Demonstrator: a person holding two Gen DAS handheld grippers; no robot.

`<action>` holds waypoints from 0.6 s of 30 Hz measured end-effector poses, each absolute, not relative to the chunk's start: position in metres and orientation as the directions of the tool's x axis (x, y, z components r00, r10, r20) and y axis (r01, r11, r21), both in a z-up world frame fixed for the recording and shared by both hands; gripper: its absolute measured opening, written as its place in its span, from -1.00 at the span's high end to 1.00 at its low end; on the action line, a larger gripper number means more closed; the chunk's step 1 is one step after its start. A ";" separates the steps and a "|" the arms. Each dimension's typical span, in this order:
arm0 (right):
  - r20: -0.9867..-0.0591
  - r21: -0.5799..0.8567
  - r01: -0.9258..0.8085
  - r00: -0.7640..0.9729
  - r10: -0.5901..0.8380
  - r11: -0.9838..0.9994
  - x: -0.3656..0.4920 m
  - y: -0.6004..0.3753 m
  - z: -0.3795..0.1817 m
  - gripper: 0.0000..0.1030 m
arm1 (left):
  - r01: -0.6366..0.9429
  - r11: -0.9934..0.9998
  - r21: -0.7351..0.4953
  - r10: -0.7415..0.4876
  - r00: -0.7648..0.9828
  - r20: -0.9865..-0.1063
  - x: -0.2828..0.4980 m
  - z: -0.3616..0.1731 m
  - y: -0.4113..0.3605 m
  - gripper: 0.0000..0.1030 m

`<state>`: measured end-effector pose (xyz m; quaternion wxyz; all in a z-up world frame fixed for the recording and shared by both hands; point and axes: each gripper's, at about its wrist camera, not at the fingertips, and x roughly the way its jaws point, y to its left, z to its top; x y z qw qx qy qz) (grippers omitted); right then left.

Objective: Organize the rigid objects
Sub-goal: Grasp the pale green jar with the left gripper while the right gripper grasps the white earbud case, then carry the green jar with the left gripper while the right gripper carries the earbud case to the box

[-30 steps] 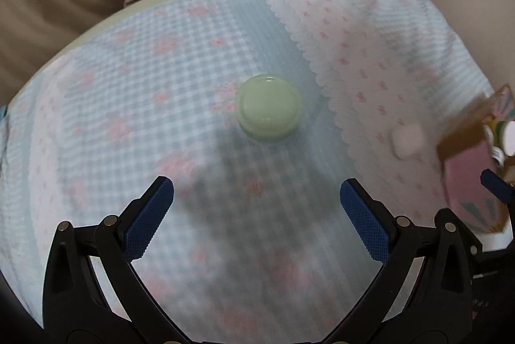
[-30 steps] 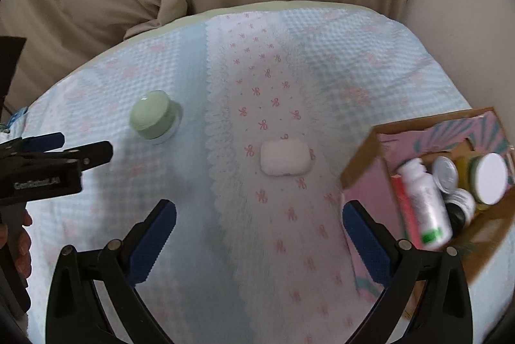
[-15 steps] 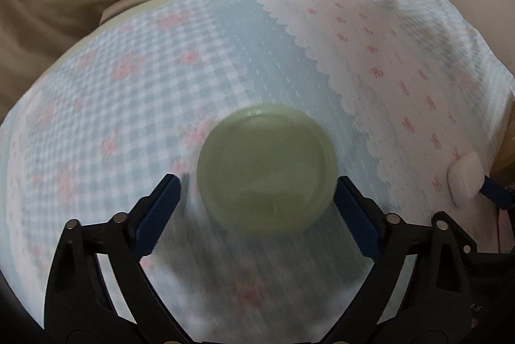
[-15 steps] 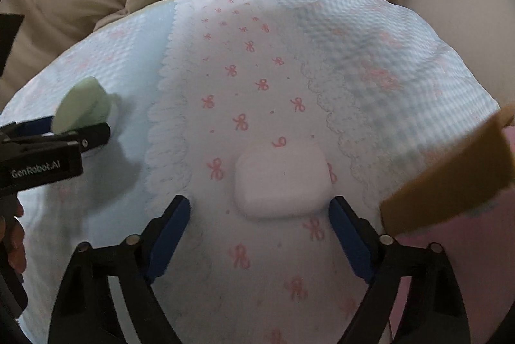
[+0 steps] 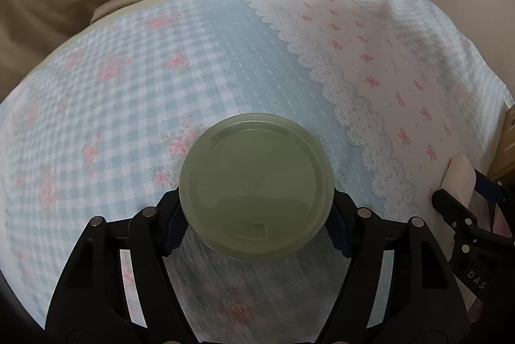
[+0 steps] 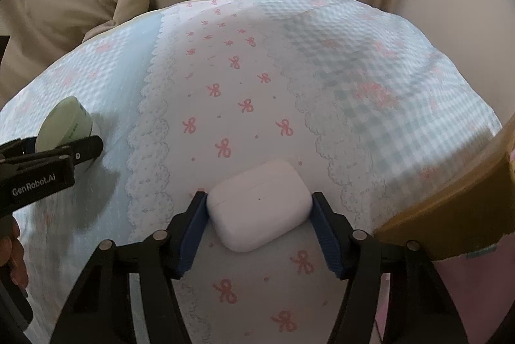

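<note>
Sitting between clamped jaws: jar (image 5: 256,188), earbud case (image 6: 259,204).

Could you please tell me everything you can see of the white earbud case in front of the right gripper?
The white earbud case is a smooth, glossy, plastic-looking box with rounded corners, a faint lid seam and a tiny dark dot on its upper face. It appears closed and lies flat on the pink bow-print strip of the cloth. The right gripper has its blue pads pressed against both short sides. The left wrist view shows only its edge.
</note>
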<state>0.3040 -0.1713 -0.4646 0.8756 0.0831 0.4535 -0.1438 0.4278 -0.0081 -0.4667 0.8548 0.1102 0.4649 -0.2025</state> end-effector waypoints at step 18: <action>-0.776 0.055 0.313 0.611 -0.157 0.948 0.281 -0.166 -0.443 -0.15 | 0.417 0.909 -0.018 -0.252 0.513 -0.821 0.399 -0.438 0.011 -0.32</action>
